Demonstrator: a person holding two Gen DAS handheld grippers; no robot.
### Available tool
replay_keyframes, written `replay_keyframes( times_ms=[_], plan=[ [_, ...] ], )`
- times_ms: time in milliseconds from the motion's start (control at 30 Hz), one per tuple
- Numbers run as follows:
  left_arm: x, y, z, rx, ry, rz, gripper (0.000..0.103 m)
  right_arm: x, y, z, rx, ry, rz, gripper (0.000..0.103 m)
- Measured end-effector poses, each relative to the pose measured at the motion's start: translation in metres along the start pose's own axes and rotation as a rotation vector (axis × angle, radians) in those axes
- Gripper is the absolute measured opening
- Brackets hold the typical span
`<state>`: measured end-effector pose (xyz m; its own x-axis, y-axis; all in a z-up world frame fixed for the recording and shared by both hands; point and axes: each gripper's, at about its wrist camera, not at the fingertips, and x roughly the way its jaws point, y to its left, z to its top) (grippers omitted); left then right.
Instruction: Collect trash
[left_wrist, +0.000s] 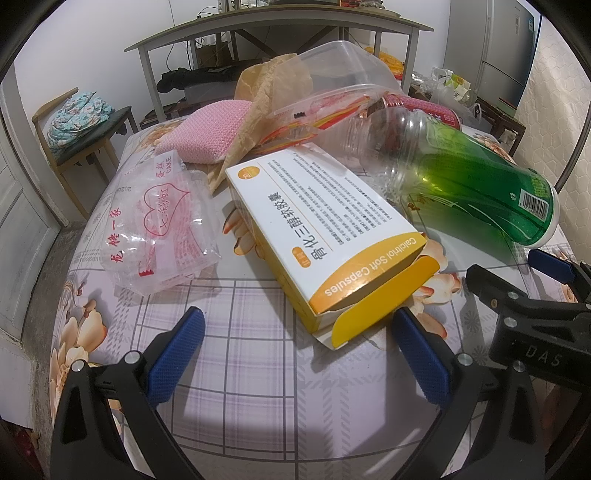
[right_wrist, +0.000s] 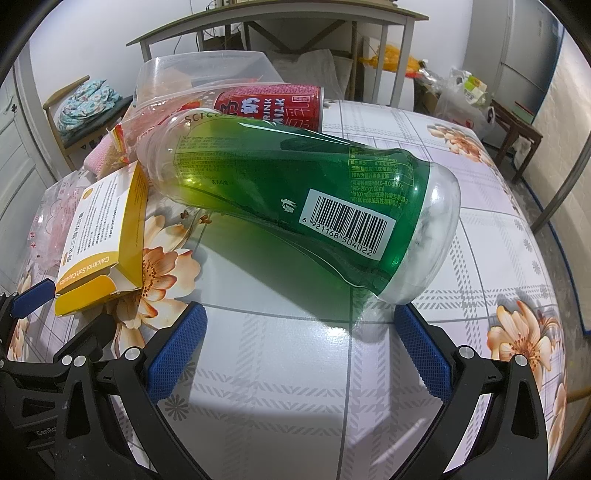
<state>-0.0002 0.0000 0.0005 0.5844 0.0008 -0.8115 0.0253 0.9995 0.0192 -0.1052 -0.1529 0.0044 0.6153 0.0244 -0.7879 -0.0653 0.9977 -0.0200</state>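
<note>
A heap of trash lies on the flowered tablecloth (left_wrist: 236, 369). A white and yellow medicine box (left_wrist: 325, 229) (right_wrist: 107, 229) lies with its flap open just ahead of my left gripper (left_wrist: 295, 325), which is open and holds nothing. A green plastic bottle (right_wrist: 295, 199) (left_wrist: 476, 184) lies on its side, its base just beyond my right gripper (right_wrist: 299, 325), also open and holding nothing. Behind it lies a red milk can (right_wrist: 269, 105) (left_wrist: 424, 109). A clear cake bag (left_wrist: 162, 221), a pink sponge (left_wrist: 210, 134), brown paper (left_wrist: 266, 92) and a clear plastic container (left_wrist: 340, 77) (right_wrist: 199, 74) lie further back.
My right gripper shows at the right edge of the left wrist view (left_wrist: 517, 280); my left gripper shows at the left edge of the right wrist view (right_wrist: 66, 306). A chair with folded cloth (left_wrist: 79, 114), a grey desk (left_wrist: 280, 29) and a fridge (left_wrist: 506, 48) stand beyond the table.
</note>
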Motion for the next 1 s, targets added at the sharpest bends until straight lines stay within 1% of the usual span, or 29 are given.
replay_keyframes(
  times_ms=[1000],
  plan=[
    [-0.0001,-0.0001,-0.0002,0.0,0.0,0.0,0.099,-0.0004,-0.0005,-0.0007,0.001,0.0,0.0,0.097]
  ],
)
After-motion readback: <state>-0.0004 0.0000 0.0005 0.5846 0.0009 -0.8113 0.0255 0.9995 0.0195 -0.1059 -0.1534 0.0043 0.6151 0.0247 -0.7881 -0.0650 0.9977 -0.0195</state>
